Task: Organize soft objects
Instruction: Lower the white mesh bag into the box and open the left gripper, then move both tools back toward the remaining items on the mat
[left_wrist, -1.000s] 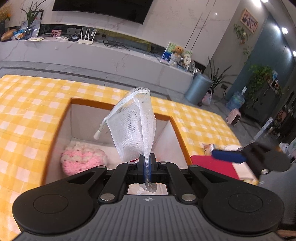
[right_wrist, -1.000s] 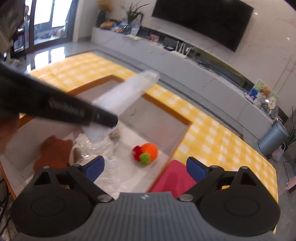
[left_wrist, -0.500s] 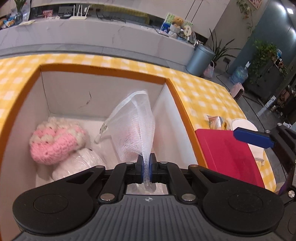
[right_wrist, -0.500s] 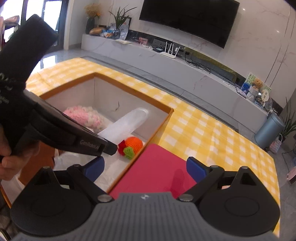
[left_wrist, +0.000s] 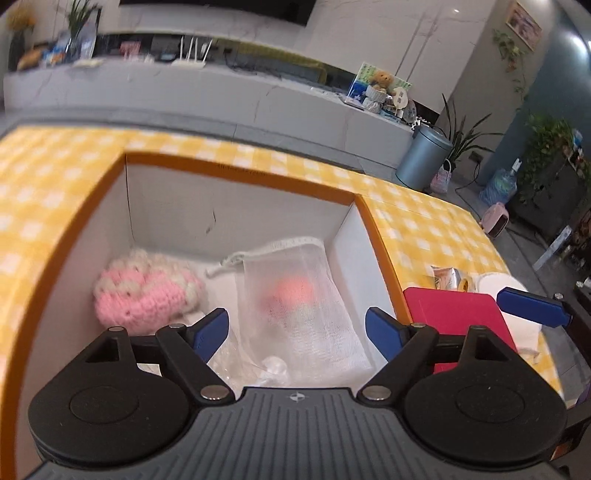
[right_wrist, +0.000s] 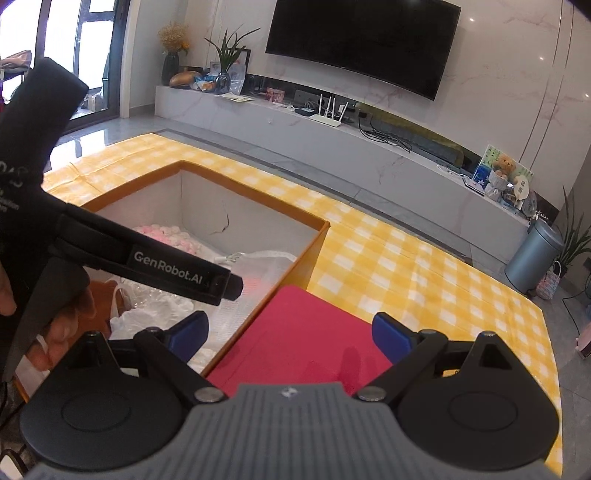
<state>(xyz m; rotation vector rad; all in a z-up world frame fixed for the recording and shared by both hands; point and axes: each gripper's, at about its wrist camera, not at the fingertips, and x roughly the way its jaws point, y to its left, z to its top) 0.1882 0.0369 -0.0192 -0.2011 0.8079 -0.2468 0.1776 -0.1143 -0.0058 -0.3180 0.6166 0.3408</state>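
A white mesh bag (left_wrist: 295, 295) lies loose in the orange-rimmed box (left_wrist: 236, 170), draped over an orange knitted toy (left_wrist: 291, 291) that shows through it. My left gripper (left_wrist: 295, 328) hangs just above the bag. Its jaws are opening, and its blue pads touch nothing. A pink and white knitted piece (left_wrist: 144, 295) rests at the box's left. Crumpled clear plastic (left_wrist: 258, 365) lies below the fingers. My right gripper (right_wrist: 290, 330) stands open over the box's edge and a red mat (right_wrist: 306, 339), with nothing between its fingers. The mesh bag (right_wrist: 273, 258) also shows there, behind the left gripper's black finger (right_wrist: 166, 273).
The box sits sunk in a table with a yellow checked cloth (right_wrist: 406, 266). The red mat (left_wrist: 454, 314) lies right of the box, with a small packet (left_wrist: 450, 277) and a white roll (left_wrist: 495, 284) beyond it. A person's hand (right_wrist: 55, 328) holds the left gripper.
The left gripper, shut on the mesh bag and lowering it into the box, has opened. The bag has dropped and lies flat over the orange toy. The right gripper drifted right over the red mat.
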